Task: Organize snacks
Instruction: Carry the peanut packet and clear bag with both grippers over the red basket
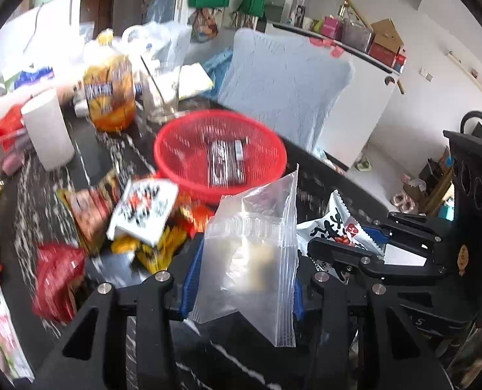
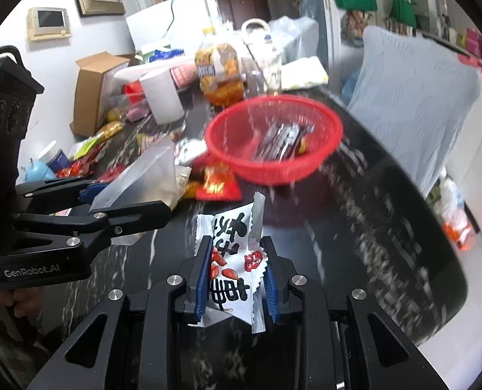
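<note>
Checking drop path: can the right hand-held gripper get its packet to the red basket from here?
Probably yes. The right hand-held gripper holds the white snack packet, and the dark tabletop between it and the red basket shows nothing in the way.

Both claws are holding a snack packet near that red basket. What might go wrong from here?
The left gripper pinches a floppy clear zip bag low down, so it may sag or slip out. The right gripper holds a white snack packet close beside it; the two tools could bump when heading for the red basket. Packets piled by the basket's rim could get knocked along the counter.
</note>
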`<state>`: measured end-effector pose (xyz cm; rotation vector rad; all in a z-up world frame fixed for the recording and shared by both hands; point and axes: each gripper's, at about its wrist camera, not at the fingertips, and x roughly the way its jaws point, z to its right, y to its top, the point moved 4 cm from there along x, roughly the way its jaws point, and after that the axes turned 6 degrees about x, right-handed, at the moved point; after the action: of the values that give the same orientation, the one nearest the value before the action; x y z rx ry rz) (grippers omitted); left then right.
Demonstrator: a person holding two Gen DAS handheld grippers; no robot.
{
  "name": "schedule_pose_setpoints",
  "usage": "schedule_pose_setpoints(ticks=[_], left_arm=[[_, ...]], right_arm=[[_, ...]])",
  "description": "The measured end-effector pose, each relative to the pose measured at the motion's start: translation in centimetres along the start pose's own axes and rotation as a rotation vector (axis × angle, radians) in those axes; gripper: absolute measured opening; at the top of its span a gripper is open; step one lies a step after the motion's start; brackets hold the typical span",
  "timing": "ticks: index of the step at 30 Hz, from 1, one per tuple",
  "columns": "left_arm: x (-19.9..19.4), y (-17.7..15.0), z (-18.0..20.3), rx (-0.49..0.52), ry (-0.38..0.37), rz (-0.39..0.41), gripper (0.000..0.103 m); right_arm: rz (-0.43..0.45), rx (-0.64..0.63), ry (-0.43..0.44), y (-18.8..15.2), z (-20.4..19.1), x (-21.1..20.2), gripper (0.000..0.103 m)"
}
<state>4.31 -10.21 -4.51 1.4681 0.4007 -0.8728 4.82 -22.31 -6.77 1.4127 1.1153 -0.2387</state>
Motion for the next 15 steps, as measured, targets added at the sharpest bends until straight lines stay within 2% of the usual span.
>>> schedule_pose_setpoints(ticks=[7,15], left_arm=[[-1.4,4.4,0.0,0.049,0.037,0.1,0.044],[-1.1,8.4,-0.5,0.08,0.057,0.155,0.044]], right_arm=[[0.085,-0.029,-0.037,4.1,0.7,-1.4,0.028],[0.156,-0.073,-0.091,8.1,1.5,-2.1,0.028]])
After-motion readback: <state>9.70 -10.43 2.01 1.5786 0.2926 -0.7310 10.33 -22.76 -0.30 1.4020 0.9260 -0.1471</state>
